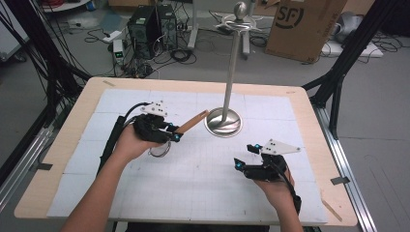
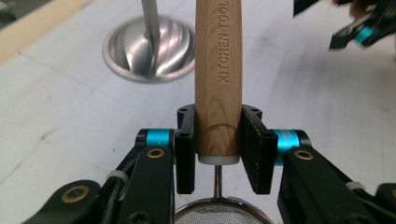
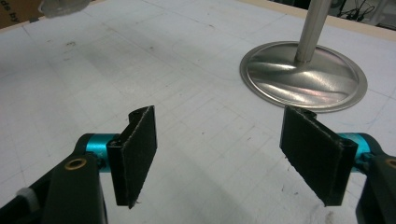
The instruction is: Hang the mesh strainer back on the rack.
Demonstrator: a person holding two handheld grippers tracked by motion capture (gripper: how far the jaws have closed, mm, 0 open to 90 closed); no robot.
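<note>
My left gripper (image 1: 170,134) is shut on the wooden handle (image 1: 192,121) of a small strainer, left of the table's middle. In the left gripper view the handle (image 2: 218,70), stamped KITCHEN TOOL, is clamped between the jaws of this gripper (image 2: 218,142) and points away. The strainer's mesh bowl (image 2: 217,215) sits below them, and its ring (image 1: 158,151) hangs under the hand. A metal stand rises from a round base (image 1: 223,122) just beyond the handle's tip, with hooks at its top (image 1: 240,21). My right gripper (image 1: 244,156) is open and holds nothing, near the front right. Its view has the jaws of the gripper (image 3: 224,154) wide apart over the mat, with the stand's base (image 3: 303,77) ahead.
A white gridded mat (image 1: 203,183) covers the wooden table (image 1: 58,145). On the floor beyond the table are computer towers (image 1: 150,26), cables and a cardboard box (image 1: 302,26). Black frame legs (image 1: 338,82) stand at the table's right and left.
</note>
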